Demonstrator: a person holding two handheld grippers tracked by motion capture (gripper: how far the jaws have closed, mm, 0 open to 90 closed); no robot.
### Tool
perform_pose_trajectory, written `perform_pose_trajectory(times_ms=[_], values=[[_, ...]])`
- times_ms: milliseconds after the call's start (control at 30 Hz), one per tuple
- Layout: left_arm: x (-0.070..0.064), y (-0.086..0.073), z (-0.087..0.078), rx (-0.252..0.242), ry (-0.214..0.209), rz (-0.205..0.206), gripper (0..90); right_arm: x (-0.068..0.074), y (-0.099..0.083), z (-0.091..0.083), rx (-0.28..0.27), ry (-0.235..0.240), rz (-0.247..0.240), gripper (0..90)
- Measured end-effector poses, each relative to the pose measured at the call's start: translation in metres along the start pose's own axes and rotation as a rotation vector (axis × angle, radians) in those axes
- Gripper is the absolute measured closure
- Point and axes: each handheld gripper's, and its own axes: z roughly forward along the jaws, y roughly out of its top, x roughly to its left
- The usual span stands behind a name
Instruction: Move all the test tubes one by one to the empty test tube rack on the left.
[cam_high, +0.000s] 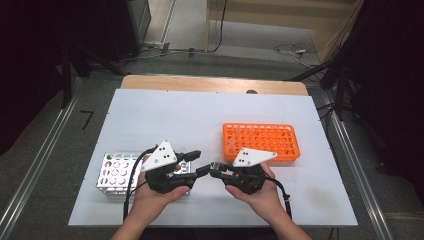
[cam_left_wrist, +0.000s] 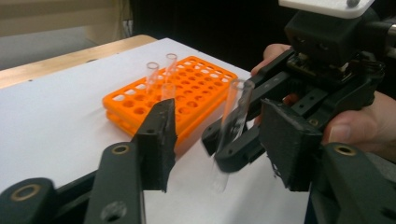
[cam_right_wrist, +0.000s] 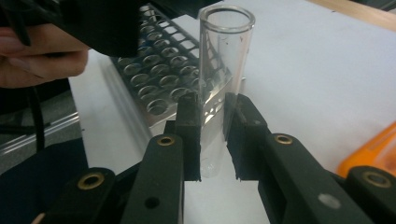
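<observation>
A clear test tube (cam_right_wrist: 219, 88) stands upright between my right gripper's (cam_right_wrist: 212, 140) jaws, which are shut on its lower part. In the left gripper view the same test tube (cam_left_wrist: 236, 109) hangs in the gap between my left gripper's (cam_left_wrist: 224, 144) open jaws, touching neither, with my right gripper (cam_left_wrist: 231, 151) clamped on it just behind. From above, my left gripper (cam_high: 197, 163) and my right gripper (cam_high: 216, 170) meet tip to tip near the table's front middle. The orange rack (cam_high: 287, 147) lies right of them; three tubes (cam_left_wrist: 152, 77) stand in it.
A silver metal rack (cam_high: 116, 172) with round holes sits at the front left, under my left hand, and appears behind the tube as the silver rack (cam_right_wrist: 161, 77). The white table sheet (cam_high: 165, 117) stretches behind both racks. A corner of the orange rack (cam_right_wrist: 376, 149) lies to the right.
</observation>
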Motion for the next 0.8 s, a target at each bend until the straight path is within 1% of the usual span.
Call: perform_pose_trajectory(times_ms=[33,67,100,133,167,200,267,300,367,500,600,633,667,700,800], values=[[-0.001,0.0,0.001,0.0,-0.008,0.001,52.5,0.004,0.001,0.003,0.005,0.012,-0.005,73.7],[-0.002,0.0,0.002,0.0,-0.012,0.003,52.5,0.004,0.001,0.003,0.005,0.012,-0.005,73.7],[-0.003,-0.001,0.003,0.001,-0.017,0.001,56.0,0.007,0.001,0.005,0.008,0.025,-0.005,73.7],[-0.003,-0.001,0.004,0.003,-0.024,0.005,56.0,0.007,0.001,0.005,0.008,0.025,-0.005,73.7],[-0.004,-0.001,0.005,0.005,-0.033,0.003,57.8,0.009,0.002,0.006,0.011,0.032,-0.003,73.7],[-0.004,-0.001,0.006,0.006,-0.04,0.002,61.6,0.012,0.002,0.009,0.013,0.041,-0.011,73.8],[-0.006,-0.002,0.007,0.014,-0.05,0.007,65.2,0.014,0.003,0.01,0.018,0.047,-0.01,73.8],[-0.007,-0.002,0.008,0.016,-0.054,0.007,65.2,0.014,0.003,0.01,0.018,0.047,-0.01,73.8],[-0.008,-0.002,0.01,0.025,-0.053,0.013,67.6,0.015,0.004,0.01,0.018,0.049,-0.005,73.8],[-0.006,-0.003,0.009,0.027,-0.048,0.004,73.2,0.016,0.005,0.01,0.022,0.057,0.0,73.8],[-0.006,-0.003,0.009,0.029,-0.049,0.007,73.9,0.016,0.005,0.01,0.023,0.061,0.006,73.8],[-0.006,-0.003,0.01,0.029,-0.05,0.007,72.8,0.016,0.005,0.01,0.022,0.061,0.005,73.8],[-0.006,-0.003,0.01,0.031,-0.048,0.01,72.8,0.016,0.005,0.01,0.022,0.061,0.005,73.8],[-0.007,-0.003,0.011,0.038,-0.045,0.013,70.2,0.015,0.005,0.01,0.022,0.061,0.008,73.8],[-0.009,-0.004,0.013,0.048,-0.036,0.028,70.4,0.015,0.005,0.009,0.017,0.061,0.01,73.8]])
